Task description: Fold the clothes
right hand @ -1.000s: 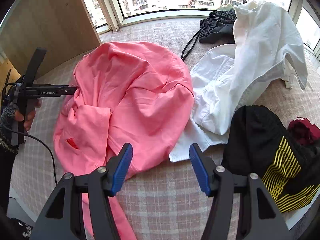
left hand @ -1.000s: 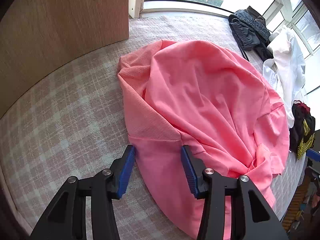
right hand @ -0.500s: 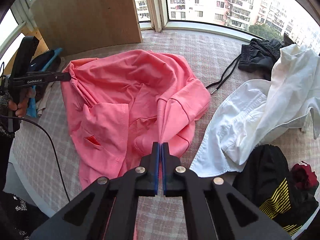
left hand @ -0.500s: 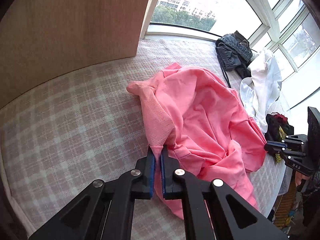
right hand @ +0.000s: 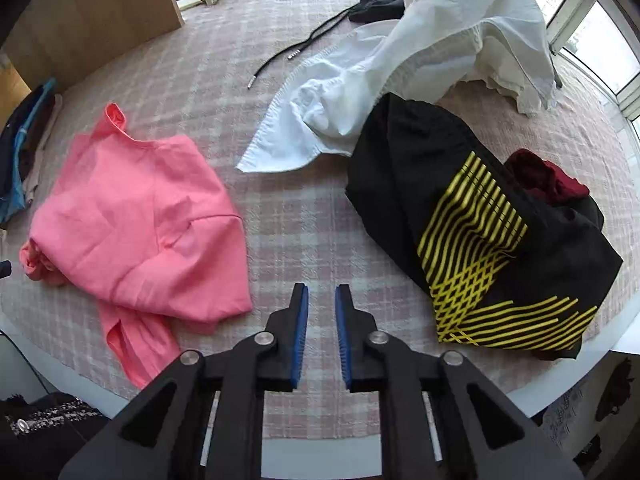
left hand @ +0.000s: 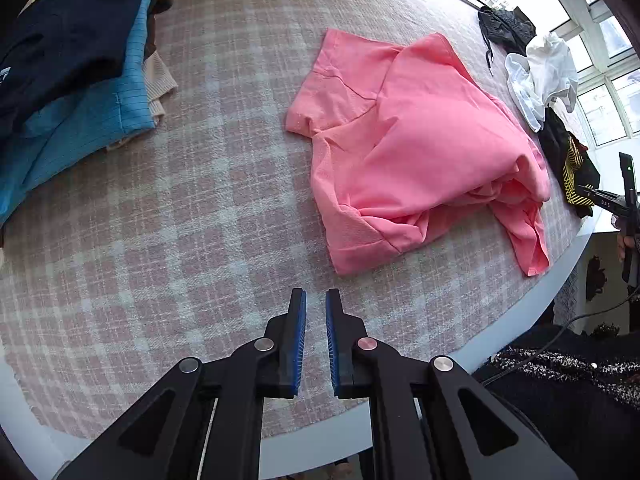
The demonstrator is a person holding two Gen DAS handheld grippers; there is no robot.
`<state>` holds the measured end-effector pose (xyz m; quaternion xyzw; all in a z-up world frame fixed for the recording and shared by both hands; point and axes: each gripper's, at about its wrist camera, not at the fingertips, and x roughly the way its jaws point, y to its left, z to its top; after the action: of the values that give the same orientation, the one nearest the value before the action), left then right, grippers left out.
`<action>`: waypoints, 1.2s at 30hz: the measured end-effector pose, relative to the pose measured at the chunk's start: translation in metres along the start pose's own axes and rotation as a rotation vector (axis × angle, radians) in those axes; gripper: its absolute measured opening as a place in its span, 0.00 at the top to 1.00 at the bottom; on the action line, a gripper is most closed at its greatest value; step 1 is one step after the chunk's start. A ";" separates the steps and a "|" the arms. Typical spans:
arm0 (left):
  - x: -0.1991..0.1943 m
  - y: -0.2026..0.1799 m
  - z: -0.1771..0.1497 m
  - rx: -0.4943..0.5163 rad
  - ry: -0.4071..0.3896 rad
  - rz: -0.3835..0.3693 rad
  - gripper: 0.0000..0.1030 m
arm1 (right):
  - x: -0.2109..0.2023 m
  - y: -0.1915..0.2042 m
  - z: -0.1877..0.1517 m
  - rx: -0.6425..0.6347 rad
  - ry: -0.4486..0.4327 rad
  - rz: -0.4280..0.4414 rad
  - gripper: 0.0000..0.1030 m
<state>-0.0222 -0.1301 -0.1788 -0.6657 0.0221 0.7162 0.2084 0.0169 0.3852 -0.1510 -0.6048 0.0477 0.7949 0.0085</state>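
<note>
Checked cloth (left hand: 168,240), pink and white, covers the work surface in both views. Pink shirt (left hand: 416,160), roughly folded and rumpled, lies free on the cloth, ahead and to the right of the left gripper (left hand: 316,338) and to the left of the right gripper (right hand: 321,332); neither touches it. Black garment with yellow stripes (right hand: 472,232) and white shirt (right hand: 404,64) fill the right wrist view, with a dark red item (right hand: 548,178) behind the black one; the left wrist view shows them only small at its far edge. Stack of folded clothes (left hand: 76,80), navy over blue, is clear only in the left wrist view. Both grippers have just been opening; their blue pads stand slightly apart with nothing between them.
</note>
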 end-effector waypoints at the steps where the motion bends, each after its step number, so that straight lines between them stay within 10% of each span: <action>1: -0.009 -0.001 0.010 0.016 -0.034 0.007 0.84 | -0.001 0.013 0.011 -0.037 -0.051 0.043 0.45; 6: -0.027 -0.037 0.097 0.234 -0.244 0.049 0.62 | 0.036 0.068 0.044 -0.151 -0.058 0.049 0.42; 14: 0.057 -0.072 0.210 0.398 -0.168 0.113 0.62 | 0.072 0.073 0.038 -0.149 0.017 0.002 0.42; 21: 0.095 -0.083 0.203 0.486 -0.075 0.157 0.72 | 0.089 0.077 0.032 -0.150 0.066 0.071 0.43; 24: 0.095 -0.088 0.196 0.500 -0.065 0.096 0.97 | 0.087 0.082 0.032 -0.161 0.062 0.090 0.95; 30: 0.061 -0.074 0.180 0.410 -0.151 0.034 0.97 | 0.050 0.075 0.037 -0.164 -0.001 0.112 0.94; 36: -0.018 -0.011 0.150 0.232 -0.286 0.132 0.97 | 0.024 0.053 0.044 -0.164 -0.023 0.066 0.94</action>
<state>-0.1602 -0.0787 -0.1418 -0.5258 0.1185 0.8082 0.2373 -0.0358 0.3354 -0.1590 -0.5922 0.0020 0.8030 -0.0666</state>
